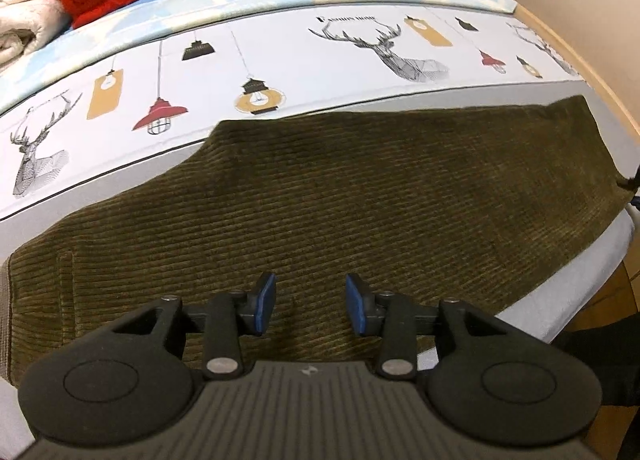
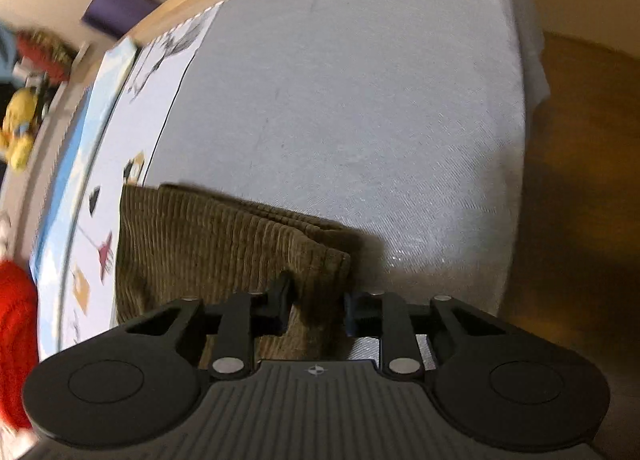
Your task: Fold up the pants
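Saw left gripper [image 1: 310,306] spread apart above olive corduroy pants [image 1: 340,196] on the bed [image 2: 340,100], right gripper [image 2: 316,306] clamped on their hem corner.

Printed sheet [image 1: 280,60] carries small lettering — too blurred to read.

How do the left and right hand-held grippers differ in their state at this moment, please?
The left hand-held gripper stands open with only flat corduroy pants showing between its blue pads, whereas the right hand-held gripper has a fold of the pants' end between its fingers. The left looks along the pants' length, the right at their end by the grey sheet. Both are black and point downward.
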Action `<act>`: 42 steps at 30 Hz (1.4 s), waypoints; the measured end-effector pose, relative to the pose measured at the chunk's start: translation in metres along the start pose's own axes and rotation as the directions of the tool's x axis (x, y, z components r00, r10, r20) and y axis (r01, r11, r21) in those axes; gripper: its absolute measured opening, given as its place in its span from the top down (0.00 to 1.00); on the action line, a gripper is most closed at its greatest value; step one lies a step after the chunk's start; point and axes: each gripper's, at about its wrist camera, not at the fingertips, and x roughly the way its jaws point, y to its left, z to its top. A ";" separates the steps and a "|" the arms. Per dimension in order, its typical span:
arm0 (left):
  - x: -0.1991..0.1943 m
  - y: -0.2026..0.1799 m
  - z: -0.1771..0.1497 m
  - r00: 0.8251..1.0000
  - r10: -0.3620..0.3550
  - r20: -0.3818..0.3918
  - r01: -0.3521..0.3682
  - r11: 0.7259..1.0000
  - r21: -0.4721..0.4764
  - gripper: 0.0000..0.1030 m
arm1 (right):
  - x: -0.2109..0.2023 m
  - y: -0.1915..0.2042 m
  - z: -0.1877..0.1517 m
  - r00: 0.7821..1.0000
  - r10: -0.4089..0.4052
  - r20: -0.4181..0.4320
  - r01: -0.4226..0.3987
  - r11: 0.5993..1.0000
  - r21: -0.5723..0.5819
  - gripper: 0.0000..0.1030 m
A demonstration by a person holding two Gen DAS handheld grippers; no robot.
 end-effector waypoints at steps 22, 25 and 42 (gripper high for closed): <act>-0.048 0.120 -0.041 0.995 0.081 0.050 -0.068 0.973 -0.220 0.59 | -0.137 0.227 -0.430 0.883 0.447 -0.142 -0.153 -0.012 -0.988 0.83; -0.054 0.137 -0.047 0.994 0.090 0.054 -0.074 0.965 -0.250 0.59 | -0.086 0.213 -0.501 0.942 0.160 -0.295 -0.247 -0.265 -0.932 0.83; -0.059 0.148 -0.049 0.995 0.079 0.062 -0.059 0.959 -0.278 0.58 | -0.112 0.186 -0.521 0.866 0.125 -0.485 -0.374 -0.481 -0.793 0.67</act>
